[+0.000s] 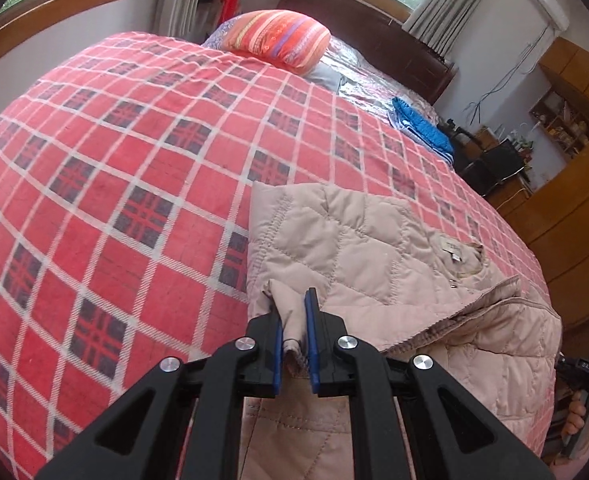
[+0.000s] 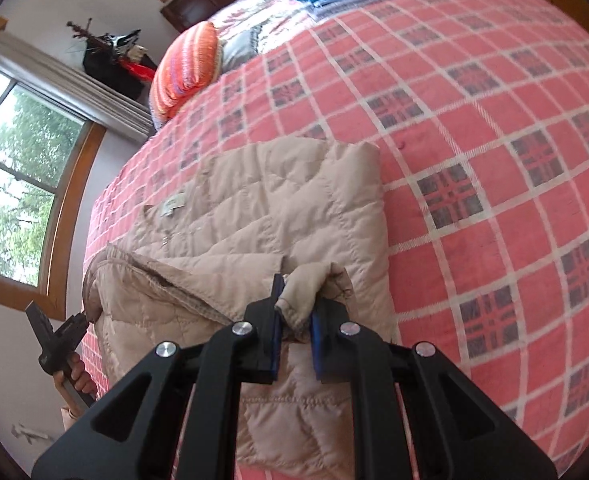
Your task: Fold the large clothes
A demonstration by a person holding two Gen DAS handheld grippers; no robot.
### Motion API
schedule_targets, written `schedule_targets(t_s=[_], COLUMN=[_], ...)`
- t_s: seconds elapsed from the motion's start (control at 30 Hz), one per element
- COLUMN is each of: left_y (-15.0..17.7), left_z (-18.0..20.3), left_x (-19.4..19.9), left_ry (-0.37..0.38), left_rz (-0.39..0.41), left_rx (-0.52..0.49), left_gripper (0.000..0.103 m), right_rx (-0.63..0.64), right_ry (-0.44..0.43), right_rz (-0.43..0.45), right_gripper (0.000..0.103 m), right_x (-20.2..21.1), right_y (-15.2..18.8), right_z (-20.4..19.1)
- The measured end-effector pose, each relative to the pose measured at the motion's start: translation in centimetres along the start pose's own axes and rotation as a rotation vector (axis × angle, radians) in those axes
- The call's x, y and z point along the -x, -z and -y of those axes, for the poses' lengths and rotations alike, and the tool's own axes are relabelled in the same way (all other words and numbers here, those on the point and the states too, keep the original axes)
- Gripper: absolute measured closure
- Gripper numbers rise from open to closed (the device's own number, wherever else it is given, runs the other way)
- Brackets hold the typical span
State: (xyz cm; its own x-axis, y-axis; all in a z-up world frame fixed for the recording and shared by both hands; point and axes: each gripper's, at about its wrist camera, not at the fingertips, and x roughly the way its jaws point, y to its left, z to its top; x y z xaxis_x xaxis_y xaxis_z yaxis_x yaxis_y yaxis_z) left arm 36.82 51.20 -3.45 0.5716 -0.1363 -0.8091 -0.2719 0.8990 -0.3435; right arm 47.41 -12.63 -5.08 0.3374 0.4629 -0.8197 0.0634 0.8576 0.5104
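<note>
Jacket (image 1: pixel 358 248) on plaid bed (image 1: pixel 134 160), its fabric pinched between both grippers' nearly closed jaws.

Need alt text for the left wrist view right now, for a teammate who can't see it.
The left gripper, black with blue pads, is clamped on a bunched edge of the beige quilted jacket, which lies on the red plaid bedspread. An orange striped pillow sits near the headboard.

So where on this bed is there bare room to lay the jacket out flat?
Free: the wide plaid blanket between the beige quilted jacket, the striped pillow and the window-side edge. Crowded: the headboard end, with the pillow and folded blue cloth, and the near edge, where both grippers clamp jacket fabric.
</note>
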Motion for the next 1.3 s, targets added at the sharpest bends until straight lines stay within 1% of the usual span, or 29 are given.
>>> schedule_targets(t_s=[0.1,0.2,0.23,0.27,0.3,0.37,0.4,0.43,0.47,0.5,0.53,0.63,0.67,0.8,0.83,0.9,0.97,1.03,1.07,1.1,1.13,1.17,1.2,1.23,1.27,1.3], left_y=[-0.2,-0.4,-0.4,-0.5,-0.4,-0.3,-0.3,-0.1,0.1,0.4,0.7,1.9,2.1,3.5,3.7,4.0,4.1,4.1,4.1,4.0,4.0,4.1,4.2,4.3,4.4,4.6], left_z=[-0.3,-0.8,-1.0,-1.3,-1.5,-2.2,-2.4,-2.7,-3.0,-3.2,-3.4,-4.1,-4.3,-4.5,-4.5,-4.4,-4.0,-3.4,-2.9,-2.6,-2.2,-2.0,-1.4,-1.1,-0.7,-0.4], left_x=[-0.9,-1.6,-1.6,-1.3,-0.9,0.5,1.2,2.1,3.4,4.3,4.9,6.2,6.3,5.0,4.4,3.5,2.7,2.3,2.1,2.0,2.0,2.0,2.0,2.0,2.1,2.3], left_ry=[0.005,0.020,0.033,0.057,0.083,0.145,0.155,0.144,0.127,0.119,0.113,0.100,0.100,0.062,0.052,0.059,0.076,0.083,0.081,0.077,0.076,0.075,0.077,0.081,0.069,0.055], left_rz=[-0.016,-0.040,-0.048,-0.059,-0.066,-0.069,-0.060,-0.040,-0.009,0.007,0.017,0.030,0.029,0.002,-0.009,-0.029,-0.042,-0.048,-0.049,-0.048,-0.048,-0.049,-0.050,-0.055,-0.057,-0.044], left_rx=[0.011,0.043,0.051,0.057,0.060,0.069,0.072,0.069,0.050,0.030,0.013,-0.027,-0.034,-0.068,-0.069,-0.063,-0.056,-0.064,-0.071,-0.075,-0.077,-0.079,-0.088,-0.094,-0.098,-0.103], left_gripper=[0.093,0.090,0.090,0.086,0.083,0.066,0.061,0.049,0.044,0.044,0.043,0.036,0.035,0.035,0.035,0.035,0.035,0.035,0.035,0.035,0.036,0.041,0.049,0.065,0.072,0.077], right_rx=[-0.024,-0.035,-0.044,-0.038,-0.018,0.015,0.021,0.028,0.051,0.082,0.097,0.117,0.129,0.161,0.154,0.136,0.133,0.134,0.139,0.144,0.149,0.149,0.151,0.153,0.161,0.167], right_ry=[-0.011,-0.020,-0.036,-0.052,-0.061,-0.072,-0.064,-0.036,0.004,0.025,0.025,0.017,0.023,0.059,0.061,0.048,0.043,0.057,0.068,0.075,0.080,0.076,0.063,0.058,0.059,0.060], right_rz=[-0.013,-0.024,-0.025,-0.023,-0.016,0.002,0.017,0.039,0.074,0.092,0.095,0.091,0.085,0.030,0.015,-0.011,-0.023,-0.025,-0.021,-0.018,-0.012,-0.008,-0.005,-0.001,0.011,0.018], right_gripper=[0.092,0.087,0.080,0.073,0.070,0.059,0.051,0.028,0.022,0.023,0.024,0.026,0.027,0.033,0.036,0.038,0.045,0.048,0.056,0.061,0.070,0.080,0.085,0.088,0.090,0.091], right_x=[-1.0,-1.4,-1.2,-0.8,-0.1,1.5,2.5,3.4,4.5,5.5,5.9,6.7,6.6,3.8,3.0,1.3,0.4,-0.4,-0.5,-0.6,-0.6,-0.5,-0.2,0.0,0.4,0.7], right_y=[-0.3,-0.2,-0.1,0.2,0.5,0.9,1.2,1.3,1.6,1.9,2.2,3.5,3.8,4.9,5.0,4.9,4.9,4.9,4.9,4.8,4.9,5.0,5.1,5.2,5.4,5.5], right_z=[0.8,1.2,1.3,1.3,1.1,0.8,0.8,0.8,0.7,0.5,0.4,0.4,0.2,-0.1,-0.1,0.0,0.0,-0.5,-0.7,-0.8,-1.1,-1.1,-1.2,-1.3,-1.5,-1.5])
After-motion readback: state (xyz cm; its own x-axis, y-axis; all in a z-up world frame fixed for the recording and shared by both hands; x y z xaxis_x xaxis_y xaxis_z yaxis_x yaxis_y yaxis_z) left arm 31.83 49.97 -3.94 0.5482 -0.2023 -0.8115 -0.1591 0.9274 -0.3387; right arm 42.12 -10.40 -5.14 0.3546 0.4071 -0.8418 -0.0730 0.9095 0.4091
